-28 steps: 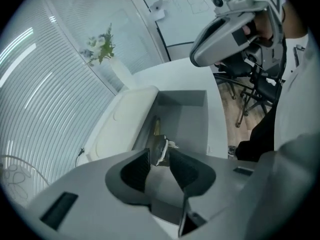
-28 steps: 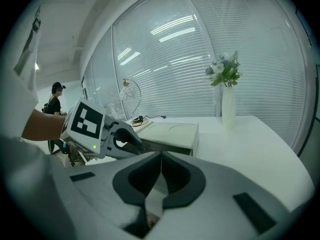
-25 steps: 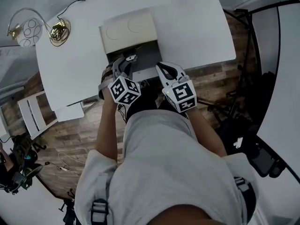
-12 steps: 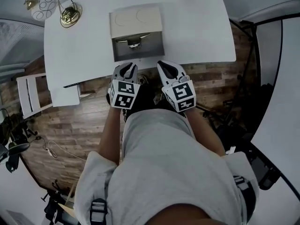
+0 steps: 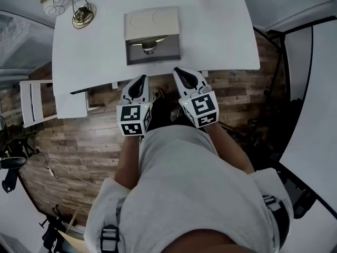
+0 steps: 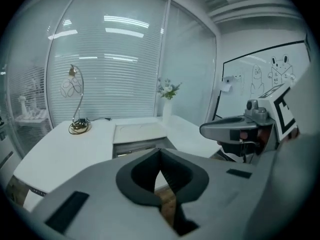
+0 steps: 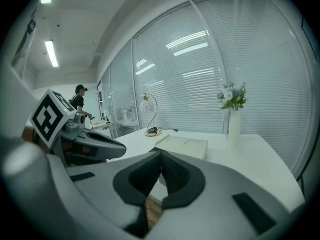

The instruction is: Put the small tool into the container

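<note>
The container (image 5: 169,50) is a grey open box with a beige lid (image 5: 151,23) swung back, standing on the white table (image 5: 221,30). A small metallic tool (image 5: 149,49) lies inside it. My left gripper (image 5: 141,79) hangs off the table's near edge, shut with nothing between its jaws. Beside it my right gripper (image 5: 178,70) is shut and empty too. The left gripper view has its jaws (image 6: 160,151) closed, with the container (image 6: 139,139) ahead of them. The right gripper view has its jaws (image 7: 160,154) closed and the beige lid (image 7: 182,145) beyond.
A gold lamp (image 5: 79,16) with a coiled cable stands at the table's far left corner. A vase of flowers (image 7: 233,115) is at the table's far side. A white chair (image 5: 37,107) stands left of the table on the wooden floor. A person (image 7: 80,101) stands far behind glass.
My left gripper has drawn back from the container toward my body, and the tool now lies in the container. The right gripper has barely moved.
</note>
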{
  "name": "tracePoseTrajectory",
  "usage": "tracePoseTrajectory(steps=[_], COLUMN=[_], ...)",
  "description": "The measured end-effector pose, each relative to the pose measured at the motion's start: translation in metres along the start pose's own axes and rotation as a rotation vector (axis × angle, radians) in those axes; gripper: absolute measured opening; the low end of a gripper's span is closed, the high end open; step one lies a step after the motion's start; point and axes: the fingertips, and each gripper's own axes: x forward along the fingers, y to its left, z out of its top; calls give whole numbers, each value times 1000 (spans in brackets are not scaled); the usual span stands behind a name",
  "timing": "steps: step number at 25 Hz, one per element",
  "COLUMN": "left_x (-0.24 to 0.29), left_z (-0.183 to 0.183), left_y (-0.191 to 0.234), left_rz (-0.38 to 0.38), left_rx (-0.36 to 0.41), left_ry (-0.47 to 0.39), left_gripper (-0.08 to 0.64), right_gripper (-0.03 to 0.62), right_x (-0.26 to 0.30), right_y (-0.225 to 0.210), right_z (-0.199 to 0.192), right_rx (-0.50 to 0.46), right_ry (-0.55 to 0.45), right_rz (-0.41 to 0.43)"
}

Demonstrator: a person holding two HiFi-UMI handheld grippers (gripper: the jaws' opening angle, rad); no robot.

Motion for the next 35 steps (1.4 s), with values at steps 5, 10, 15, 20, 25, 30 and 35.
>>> tracePoseTrajectory(steps=[5,10,15,20,25,30,35], left_x=[-15,-32,-49,-54,-54,-51,-52], left_z=[44,87,124,140,145,144,146], left_y=[0,-5,-10,-6,-8,-11,-15], left_rz=[59,65,67,92,99,101,110], left_rx=[30,66,93,74,80,81,74], left_ry=[-129,-239,-319,-370,-385,-375,-388], left_gripper=[25,23,23,24,23,23,23], right_gripper=[25,25,25,25,25,25,25], right_x=[-12,-28,-44,-43,-46,-50,-55], right_y=[-6,-13,-7,-8,-10,-22,-27], right_z=[38,85,128,132,136,134,135], right_rx=[-48,-79,-108,-116,-121,-110,-102], right_ry=[-89,-182,-274,-283,-302,-299,-312], right_rz=[-29,-65,-66,-63,-62,-88,-92])
